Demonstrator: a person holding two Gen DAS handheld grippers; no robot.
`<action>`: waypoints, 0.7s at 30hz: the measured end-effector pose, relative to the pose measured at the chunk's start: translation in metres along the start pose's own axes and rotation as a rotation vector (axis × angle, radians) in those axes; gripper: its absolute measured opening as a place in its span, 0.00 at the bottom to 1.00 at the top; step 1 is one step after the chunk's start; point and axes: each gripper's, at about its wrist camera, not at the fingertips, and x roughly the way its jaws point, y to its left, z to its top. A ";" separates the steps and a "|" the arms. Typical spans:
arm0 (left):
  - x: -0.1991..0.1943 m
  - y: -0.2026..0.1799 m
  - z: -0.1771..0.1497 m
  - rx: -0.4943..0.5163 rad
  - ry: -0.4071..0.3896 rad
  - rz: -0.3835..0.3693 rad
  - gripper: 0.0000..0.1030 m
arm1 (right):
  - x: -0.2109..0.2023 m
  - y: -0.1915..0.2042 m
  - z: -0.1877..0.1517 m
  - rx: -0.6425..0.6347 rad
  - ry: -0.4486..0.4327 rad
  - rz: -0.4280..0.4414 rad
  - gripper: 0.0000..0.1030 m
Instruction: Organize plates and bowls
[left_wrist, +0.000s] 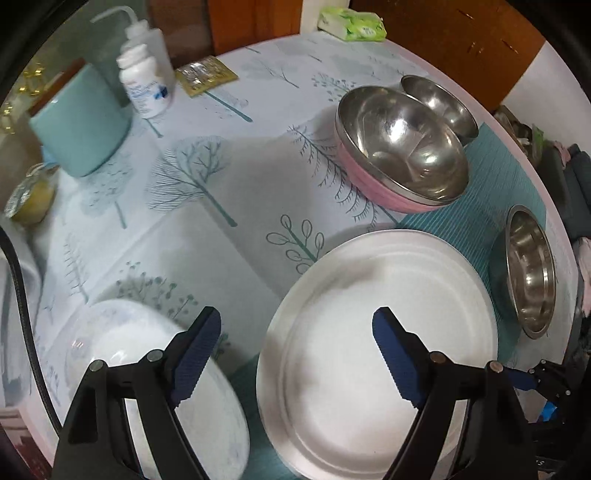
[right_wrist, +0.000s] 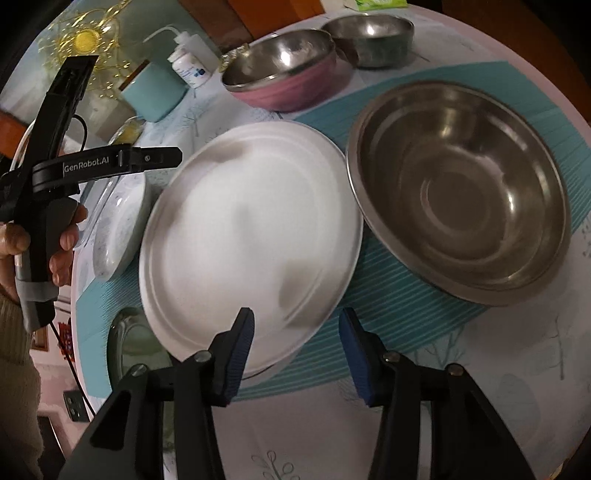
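Hovering: both grippers hang over a round table with a tree-print cloth, each pointing steeply down.
Left gripper: jaws spread wide, nothing between the pads; its right finger is over the steel plate, its left finger over the white plate.
Right gripper: jaws apart, gripping nothing; the near rim of the steel plate lies just under the left finger.
Hand: seen in the right wrist view, wrapped round the left gripper's handle.
Steel plate: flat on the teal mat, in front of both grippers.
White plate: on the cloth, just left of the steel plate.
Big steel bowl: on the mat, right of the steel plate, rims nearly touching.
Pink bowl: steel-lined, farther back at the mat's edge.
Small steel bowl: just behind the pink bowl, touching it.
Clutter: teal cup, white bottle and squeeze bottle at the far left; green pack at the far edge.
Glass lid: near edge of the table, partly under the steel plate.
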 end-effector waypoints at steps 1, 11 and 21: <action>0.003 0.002 0.001 0.000 0.008 -0.015 0.81 | 0.002 -0.001 -0.001 0.007 0.004 -0.001 0.47; 0.024 0.001 0.009 0.083 0.082 -0.058 0.79 | 0.005 -0.004 -0.002 0.034 -0.011 0.010 0.42; 0.044 -0.008 -0.002 0.157 0.181 -0.067 0.72 | 0.008 -0.006 0.000 0.070 -0.028 0.020 0.30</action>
